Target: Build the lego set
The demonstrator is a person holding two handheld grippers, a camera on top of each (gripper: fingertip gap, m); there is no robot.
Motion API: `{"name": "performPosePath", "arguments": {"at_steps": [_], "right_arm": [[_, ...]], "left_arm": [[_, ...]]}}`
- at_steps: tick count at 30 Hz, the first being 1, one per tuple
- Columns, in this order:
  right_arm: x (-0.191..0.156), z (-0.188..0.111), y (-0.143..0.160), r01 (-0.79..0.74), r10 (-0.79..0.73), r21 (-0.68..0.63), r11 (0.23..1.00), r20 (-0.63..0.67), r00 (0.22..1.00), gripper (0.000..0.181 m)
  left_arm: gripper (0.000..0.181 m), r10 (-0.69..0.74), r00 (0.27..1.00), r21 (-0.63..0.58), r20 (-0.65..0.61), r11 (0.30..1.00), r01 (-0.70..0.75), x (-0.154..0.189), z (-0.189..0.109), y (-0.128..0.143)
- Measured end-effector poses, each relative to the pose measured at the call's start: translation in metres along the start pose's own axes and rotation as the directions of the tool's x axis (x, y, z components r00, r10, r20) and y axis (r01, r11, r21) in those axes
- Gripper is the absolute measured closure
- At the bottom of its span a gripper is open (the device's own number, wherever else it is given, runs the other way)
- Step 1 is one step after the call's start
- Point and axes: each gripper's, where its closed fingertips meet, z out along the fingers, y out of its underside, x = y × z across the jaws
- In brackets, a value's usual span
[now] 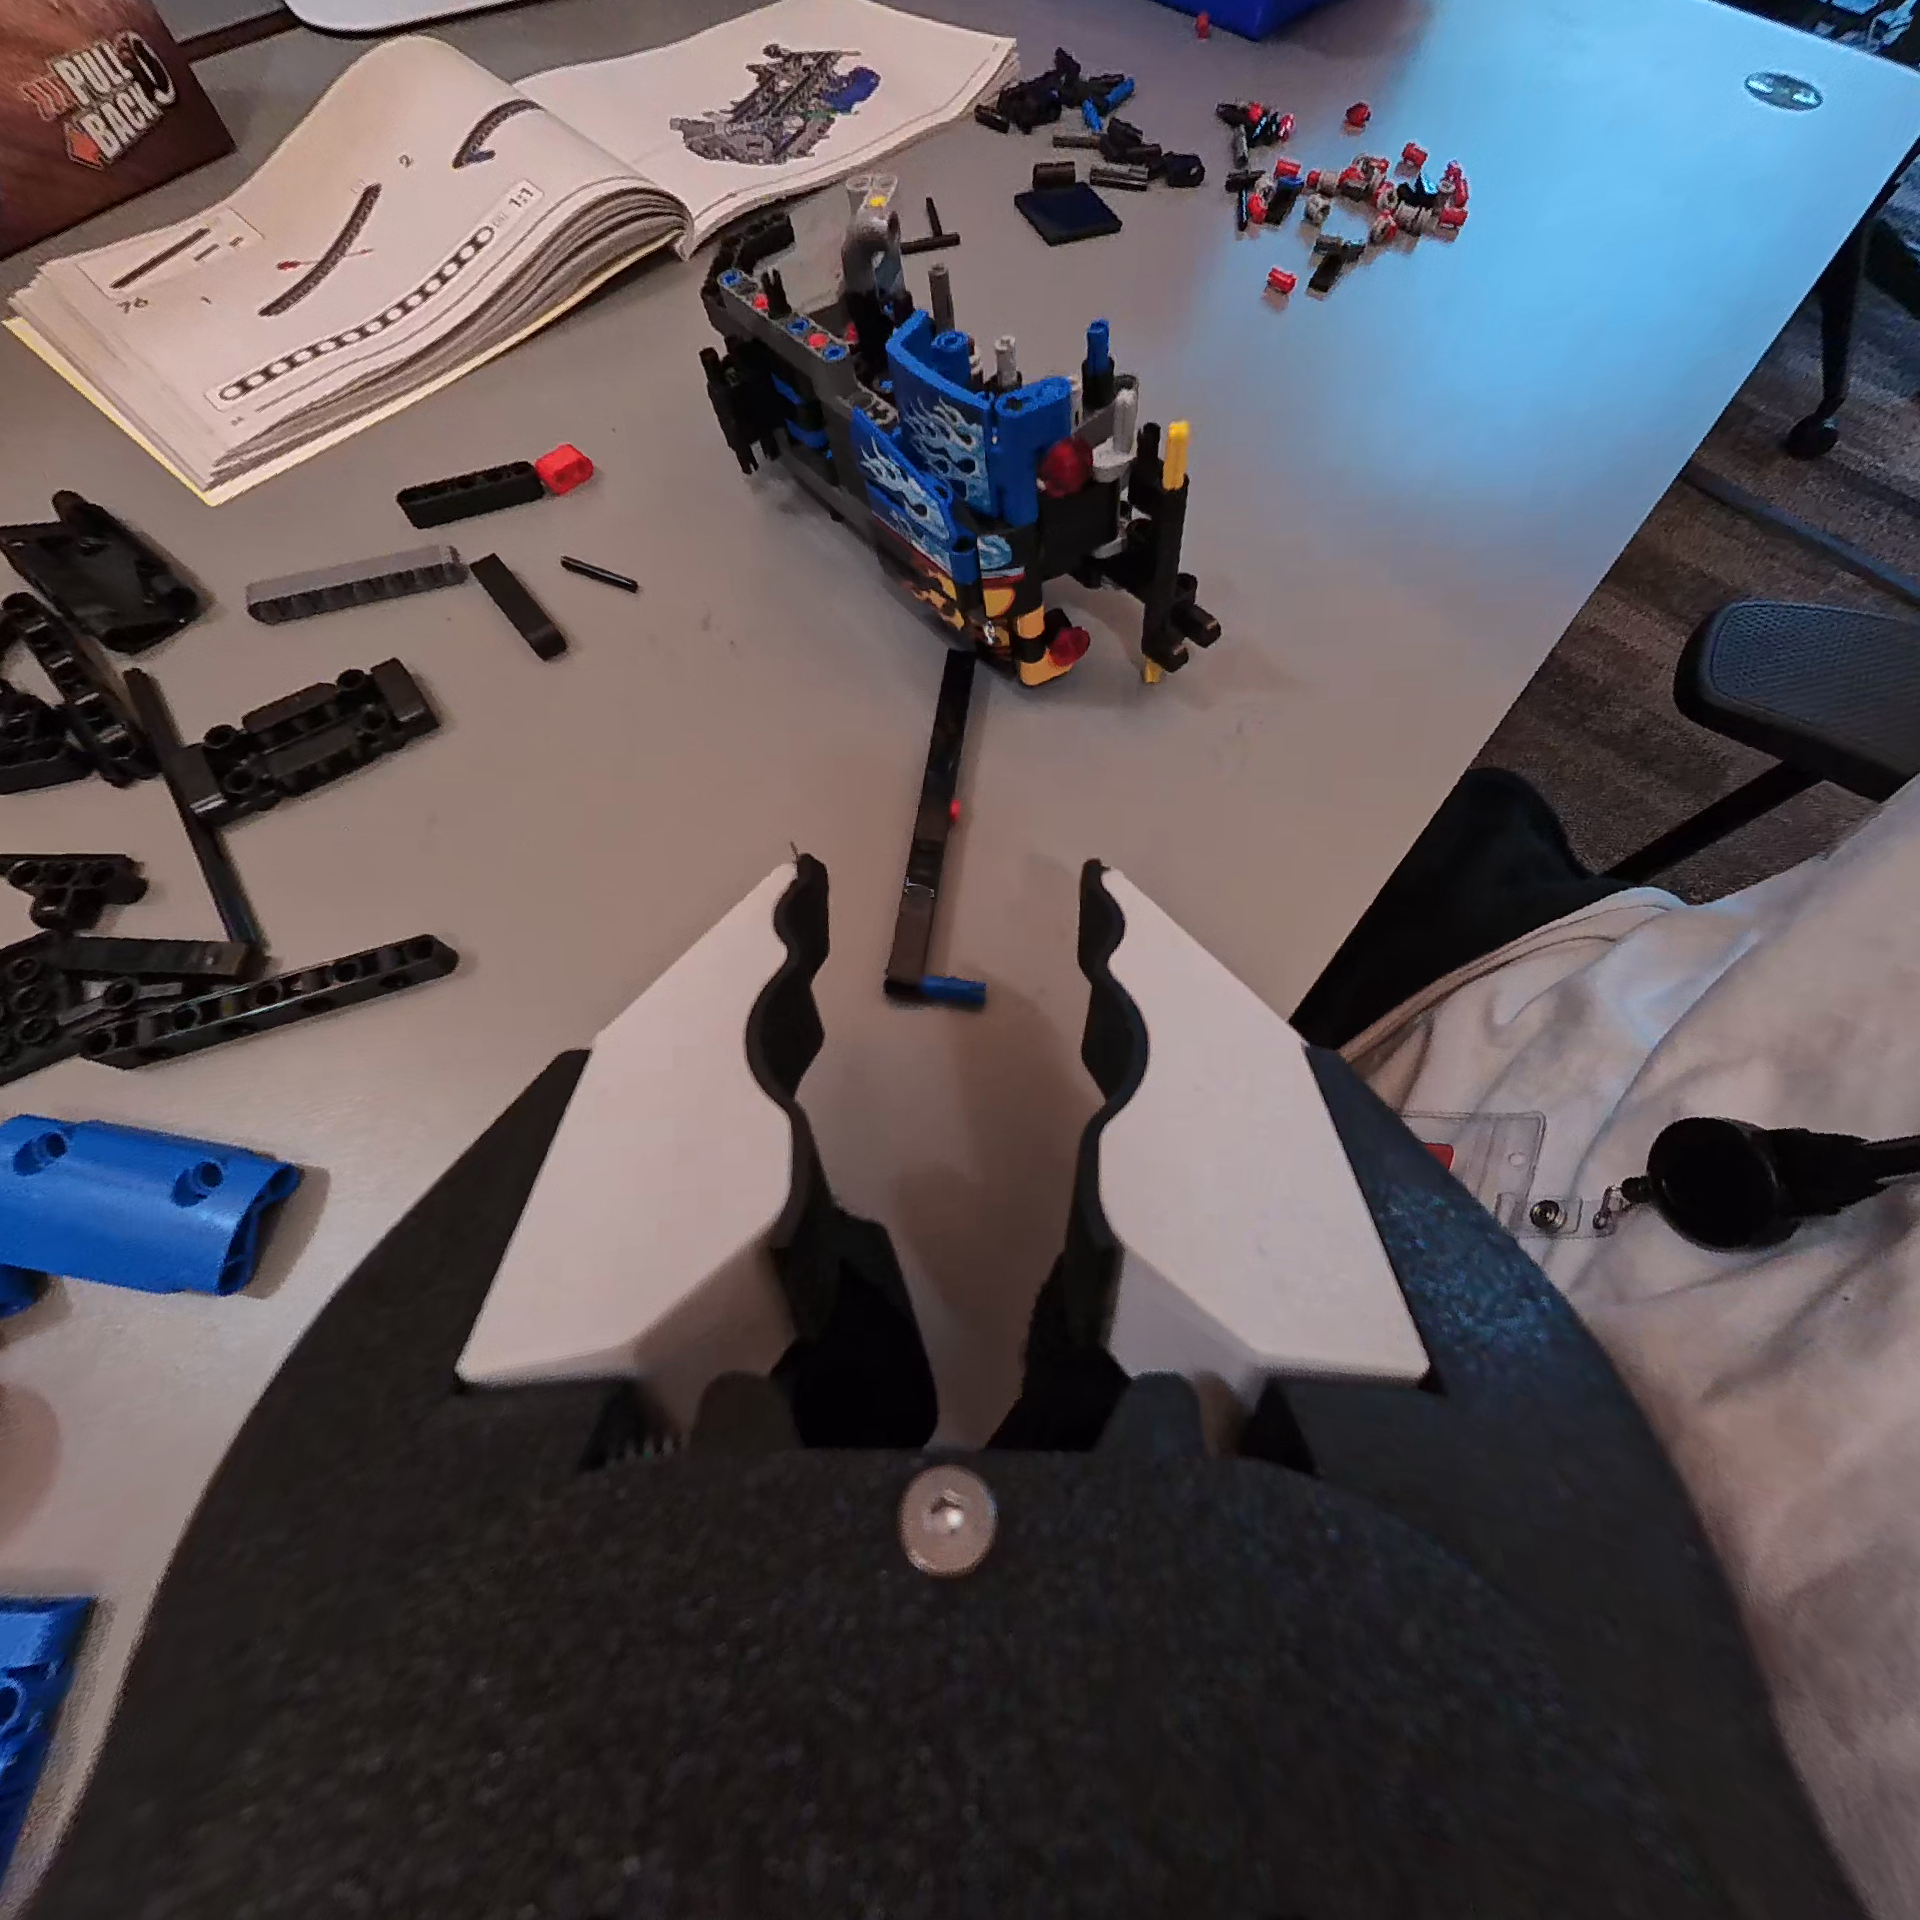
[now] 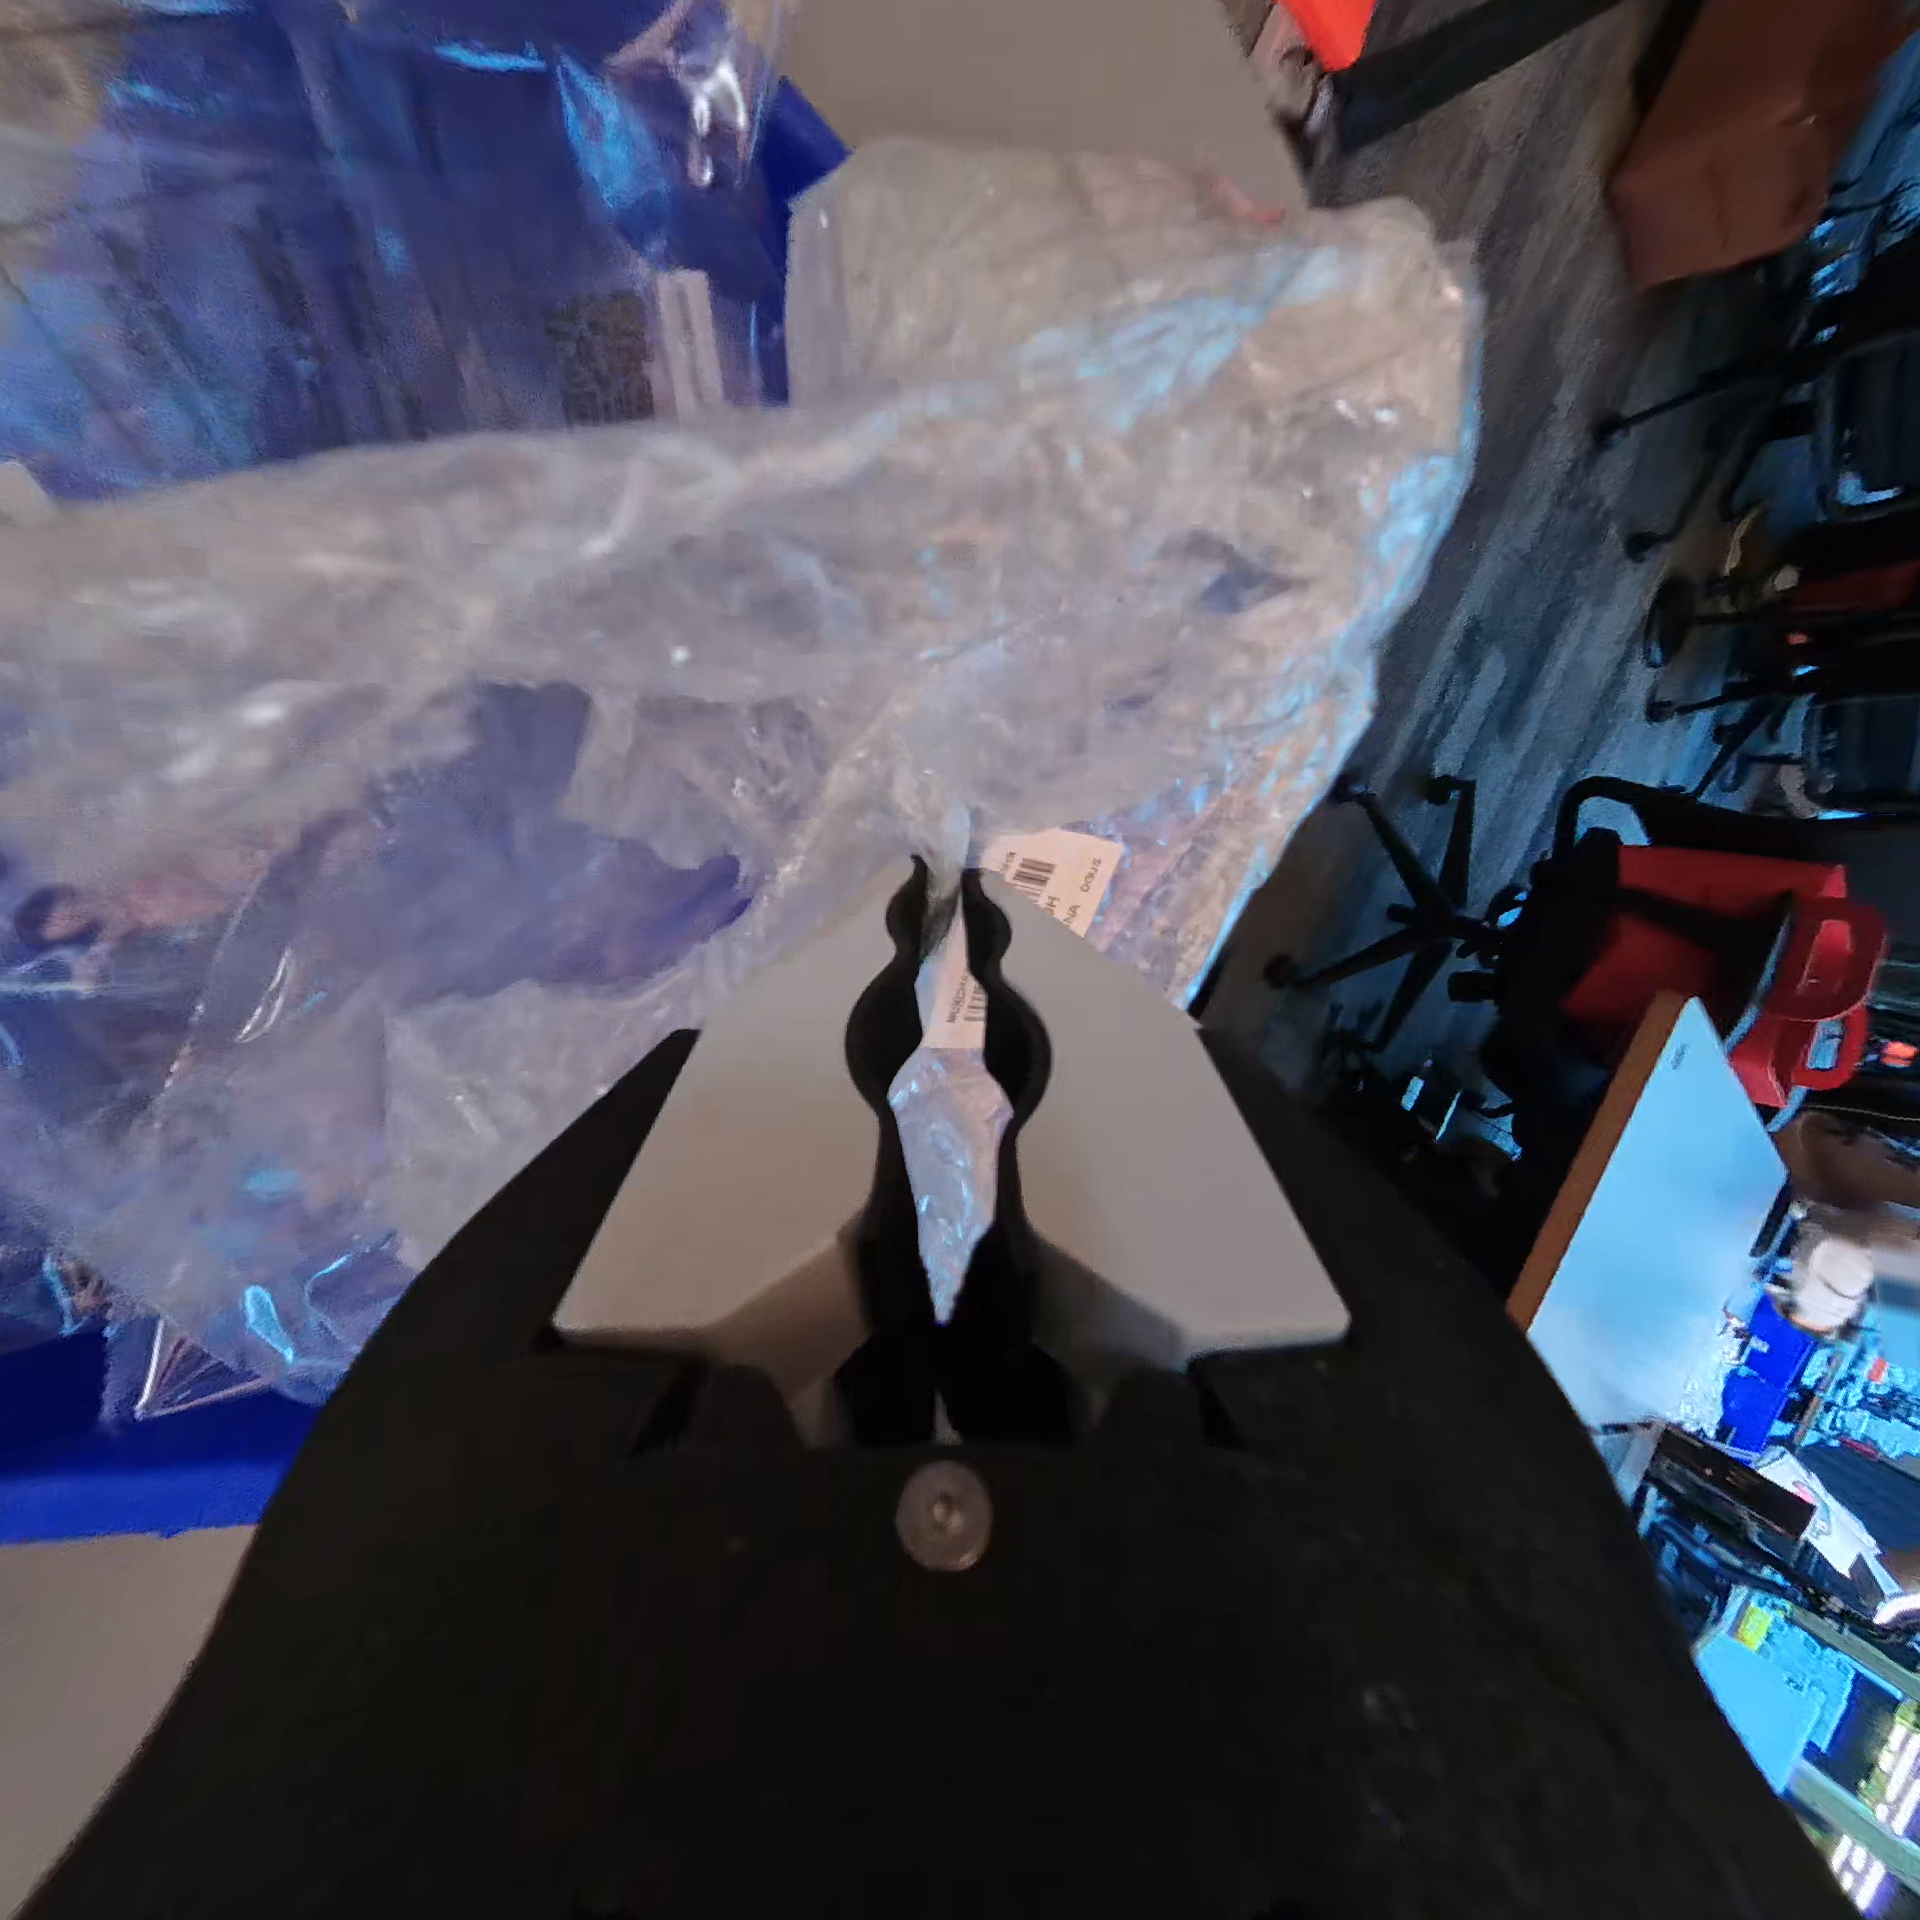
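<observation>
My right hand-held gripper is clamped on a pinched fold of the crinkled clear plastic bag. It is light, limp and slick, so I judge that a bunched fold holds best. My left hand-held gripper hangs spread apart and empty over the grey bench. Just ahead lies a thin black beam with a blue pin, stiff and light, best taken across its narrow sides. The half-built blue and black lego model stands beyond; I judge it fragile.

Place: I'm in an office, looks like.
Desk: long grey table with a cable grommet.
Seating: mesh office chair beside me, more rolling chairs behind.
Floor: grey carpet.
Clutter: I see stacked boxes.
</observation>
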Motion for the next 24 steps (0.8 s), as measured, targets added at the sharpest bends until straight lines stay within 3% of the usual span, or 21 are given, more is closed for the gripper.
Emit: {"name": "performPosePath", "arguments": {"at_steps": [6, 9, 12, 15, 17, 20, 24], "right_arm": [[0.020, -0.056, 0.001, -0.076, 0.088, 0.190, 0.979, -0.058, 0.994, 0.143], [0.015, -0.100, -0.001, -0.137, 0.145, 0.325, 0.936, 0.000, 0.989, 0.133], [-0.009, -0.154, -0.005, -0.208, 0.195, 0.478, 0.854, 0.077, 0.978, 0.131], [-0.081, -0.200, -0.019, -0.291, 0.137, 0.641, 0.710, 0.279, 0.950, 0.137], [-0.146, -0.213, -0.029, -0.377, 0.040, 0.670, 0.640, 0.460, 0.887, 0.135], [-0.226, -0.200, -0.046, -0.485, -0.054, 0.640, 0.596, 0.635, 0.771, 0.136], [-0.291, -0.162, -0.064, -0.482, -0.118, 0.626, 0.614, 0.676, 0.727, 0.135]], "left_arm": [[0.134, -0.064, 0.998, -0.020, 0.022, 0.998, 0.065, -0.019, 0.003, -0.001], [0.134, -0.120, 0.993, 0.029, -0.017, 0.992, 0.120, -0.032, 0.003, -0.014], [0.134, -0.077, 0.997, 0.055, 0.009, 0.996, 0.076, -0.046, 0.006, -0.025], [0.135, -0.024, 0.999, 0.068, 0.029, 0.997, 0.022, -0.058, 0.013, -0.035], [0.135, -0.009, 1.000, 0.086, 0.018, 0.996, 0.008, -0.065, 0.020, -0.046], [0.139, 0.053, 0.999, 0.134, -0.013, 0.990, -0.051, -0.075, 0.033, -0.079], [0.141, 0.196, 0.980, 0.163, -0.033, 0.969, -0.188, -0.095, 0.059, -0.127]]}}
